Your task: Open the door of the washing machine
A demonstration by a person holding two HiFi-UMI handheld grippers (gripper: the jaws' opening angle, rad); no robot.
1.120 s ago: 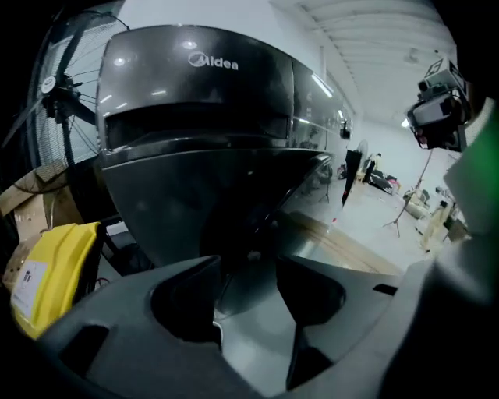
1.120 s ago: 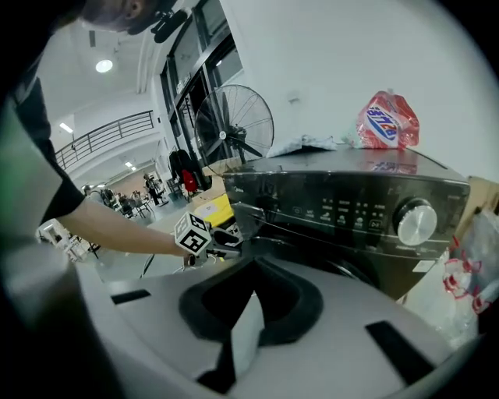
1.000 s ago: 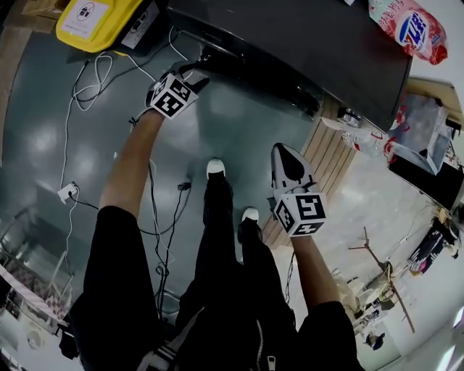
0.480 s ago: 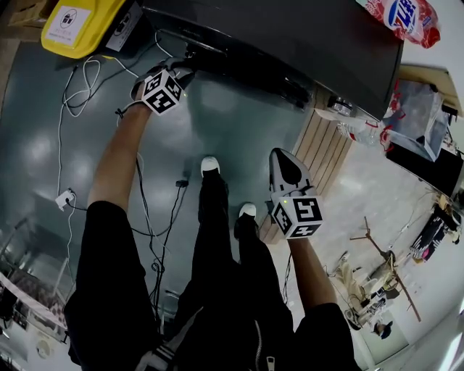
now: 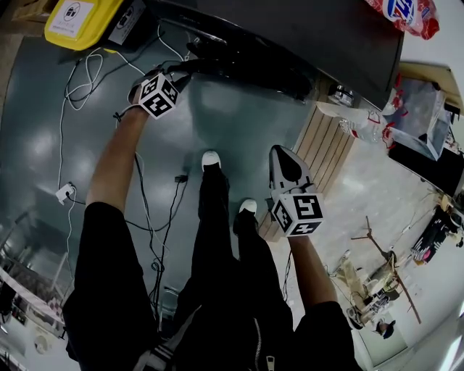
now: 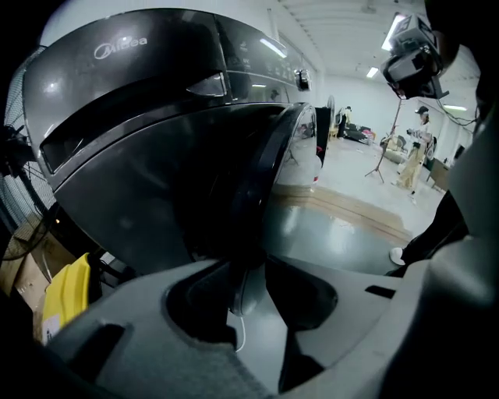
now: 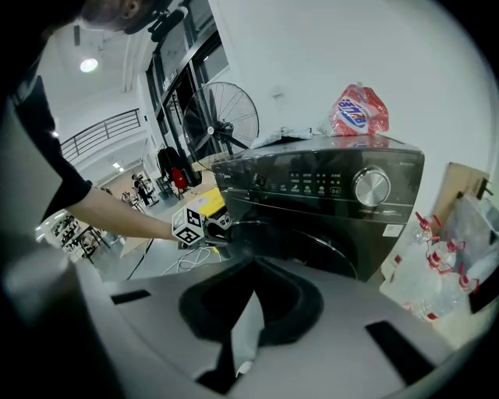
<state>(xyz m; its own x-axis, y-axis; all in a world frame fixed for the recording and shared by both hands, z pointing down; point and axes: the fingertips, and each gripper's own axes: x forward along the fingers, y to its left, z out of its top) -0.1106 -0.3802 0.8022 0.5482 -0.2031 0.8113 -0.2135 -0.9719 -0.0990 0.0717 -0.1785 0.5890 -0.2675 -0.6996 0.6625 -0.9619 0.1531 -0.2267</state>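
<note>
The door [image 6: 261, 175] is round and dark. It sits low on the front of the big dark washing machine [image 7: 327, 210]. Its left side stands a little way out from the machine.

The left gripper [image 6: 245, 261] is right at that edge. Its jaws have just been closing, and now they pinch the door's rim between them. The person's bare arm reaches out and down to it.

The right gripper [image 7: 253, 261] is well away from the door, out in front of the machine and more to its right. Its jaws are pressed together with nothing in them.

The person's two feet in white-toed shoes [image 5: 211, 159] stand on the shiny grey floor [image 5: 43, 138] between the two grippers. Nothing lies between the shoes and the door.

A yellow box [image 5: 76, 22] sits just to the left of the machine. White cables [image 5: 80, 72] curl on the floor near it, close to the left gripper. A red and white bag [image 7: 355, 109] lies on top of the machine. Clear plastic bottles [image 7: 440, 265] stand at its right side, by some wooden boards [image 5: 322, 156]. A big fan [image 7: 222, 117] stands behind the machine.
</note>
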